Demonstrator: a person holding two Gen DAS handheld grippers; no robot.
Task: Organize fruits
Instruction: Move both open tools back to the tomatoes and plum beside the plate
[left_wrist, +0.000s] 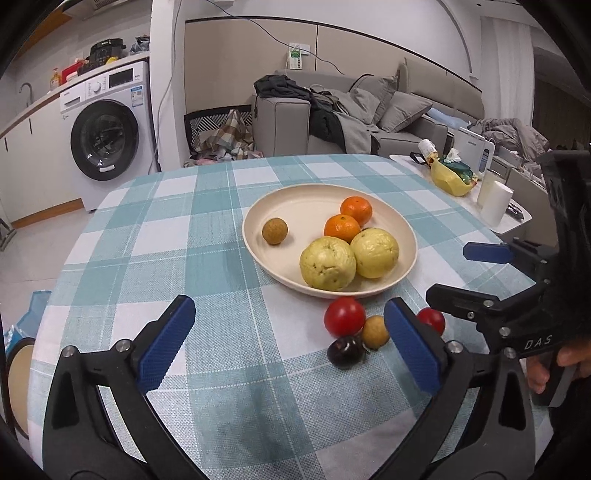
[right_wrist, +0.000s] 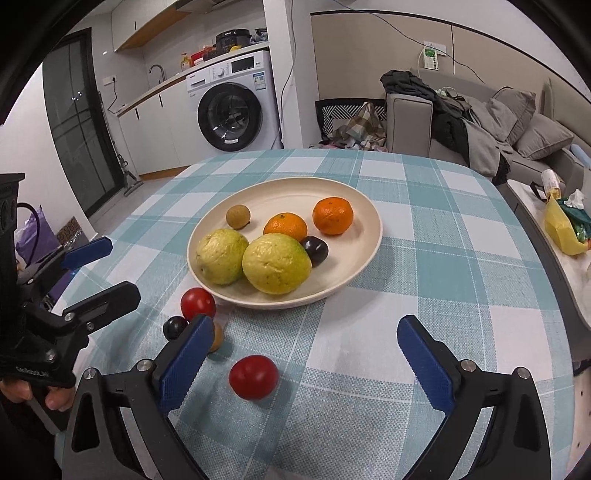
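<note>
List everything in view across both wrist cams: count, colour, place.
plate: 1, cream, middle of the table
guavas: 2, yellow-green, on the plate's near side
oranges: 2, orange, on the plate behind the guavas
small brown fruits: 2, one on the plate, one on the cloth in front of it
dark fruits: 2, near-black, one on the plate, one on the cloth
tomatoes: 2, red, on the cloth in front of the plate
tablecloth: 1, teal and white check, over the table
washing machine: 1, white, background
sofa: 1, grey, clothes piled on it
left gripper: 1, black with blue pads, open
right gripper: 1, black with blue pads, open
</note>
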